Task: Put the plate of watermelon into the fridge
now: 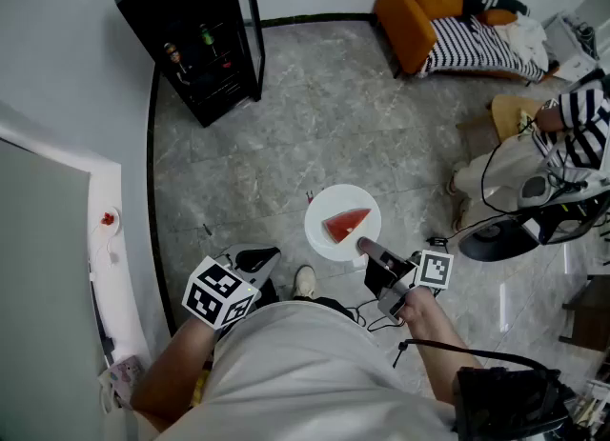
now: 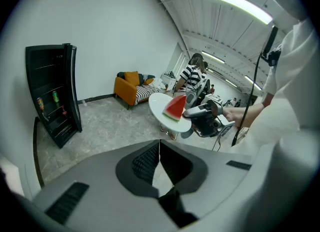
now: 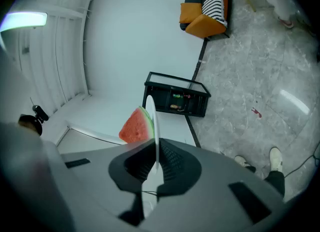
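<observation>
Watermelon, one red wedge with a green rind (image 1: pixel 346 225), lies on a round white plate (image 1: pixel 327 203) that hangs in the air above the grey stone-patterned floor (image 1: pixel 334 115), in front of the person and well apart from the black glass-door fridge (image 1: pixel 191 39) standing against the wall with its door open. The step in hand appears to be the carry, and doing it well likely means holding the plate level the whole way: it is gripped only at one edge, so any dip of the far rim could send the wedge sliding off. A slow, steady walk and a straight approach to an empty shelf would suit, and the free gripper could steady the far rim or mind the door. The right gripper (image 1: pixel 368 248) has its jaws pinched nearly together on the plate's near rim, which shows edge-on between its pads in the right gripper view. The left gripper (image 1: pixel 258 260) hangs low at the person's side, jaws together with nothing between them.
</observation>
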`<move>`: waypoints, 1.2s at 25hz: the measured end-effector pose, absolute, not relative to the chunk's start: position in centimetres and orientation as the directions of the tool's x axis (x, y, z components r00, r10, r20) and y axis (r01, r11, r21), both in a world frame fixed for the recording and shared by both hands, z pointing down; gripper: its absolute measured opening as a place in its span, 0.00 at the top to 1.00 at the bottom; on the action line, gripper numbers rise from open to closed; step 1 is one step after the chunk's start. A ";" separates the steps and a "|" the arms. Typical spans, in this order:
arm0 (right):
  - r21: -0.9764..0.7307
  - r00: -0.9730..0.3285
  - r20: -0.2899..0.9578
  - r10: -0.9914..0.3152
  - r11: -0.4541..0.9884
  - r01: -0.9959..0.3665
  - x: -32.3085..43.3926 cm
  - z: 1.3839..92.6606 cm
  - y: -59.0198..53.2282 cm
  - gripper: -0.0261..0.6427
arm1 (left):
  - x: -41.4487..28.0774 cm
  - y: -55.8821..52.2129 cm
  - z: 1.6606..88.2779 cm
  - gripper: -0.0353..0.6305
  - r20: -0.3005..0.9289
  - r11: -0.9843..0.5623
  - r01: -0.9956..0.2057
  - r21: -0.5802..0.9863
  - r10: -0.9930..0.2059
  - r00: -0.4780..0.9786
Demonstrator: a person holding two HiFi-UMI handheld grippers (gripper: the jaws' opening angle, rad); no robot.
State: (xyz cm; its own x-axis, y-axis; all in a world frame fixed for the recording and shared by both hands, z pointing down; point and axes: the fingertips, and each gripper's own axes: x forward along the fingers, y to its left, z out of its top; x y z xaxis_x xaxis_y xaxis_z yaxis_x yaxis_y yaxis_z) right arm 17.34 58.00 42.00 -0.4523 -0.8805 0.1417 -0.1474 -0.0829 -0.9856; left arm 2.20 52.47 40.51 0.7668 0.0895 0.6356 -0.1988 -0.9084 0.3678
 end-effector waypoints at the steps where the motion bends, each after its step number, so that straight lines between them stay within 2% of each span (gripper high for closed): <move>1: -0.986 -0.456 0.139 -0.879 -0.078 -0.150 17.4 42.0 58.4 0.93 | 2.3 52.9 40.6 0.93 0.634 -0.909 -0.200 0.366 0.086 0.768; 8: -0.986 -0.481 0.130 -0.867 -0.064 -0.151 18.1 42.7 64.9 0.93 | 3.1 59.7 40.6 0.93 0.637 -0.918 -0.212 0.336 0.056 0.769; 15: -0.978 -0.505 0.197 -0.840 -0.133 -0.161 17.5 43.4 58.3 0.93 | 3.6 53.5 40.8 0.93 0.633 -0.913 -0.185 0.364 0.096 0.768; 23: -0.981 -0.556 0.181 -0.811 -0.105 -0.166 17.1 44.3 59.6 0.93 | 4.6 57.4 40.0 0.93 0.626 -0.919 -0.209 0.334 0.050 0.779; 30: -0.975 -0.541 0.205 -0.816 -0.120 -0.188 11.9 46.0 47.4 0.93 | 0.1 45.5 42.7 0.93 0.584 -0.912 -0.180 0.369 0.077 0.808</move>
State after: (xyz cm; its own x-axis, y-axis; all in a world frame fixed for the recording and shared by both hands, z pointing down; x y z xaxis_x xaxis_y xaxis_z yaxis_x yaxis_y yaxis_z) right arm 11.86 47.38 46.01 -0.5407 -0.8159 0.2050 -0.1881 -0.1202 -0.9748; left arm 0.07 45.51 42.66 0.8083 0.0767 0.5837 -0.1797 -0.9120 0.3686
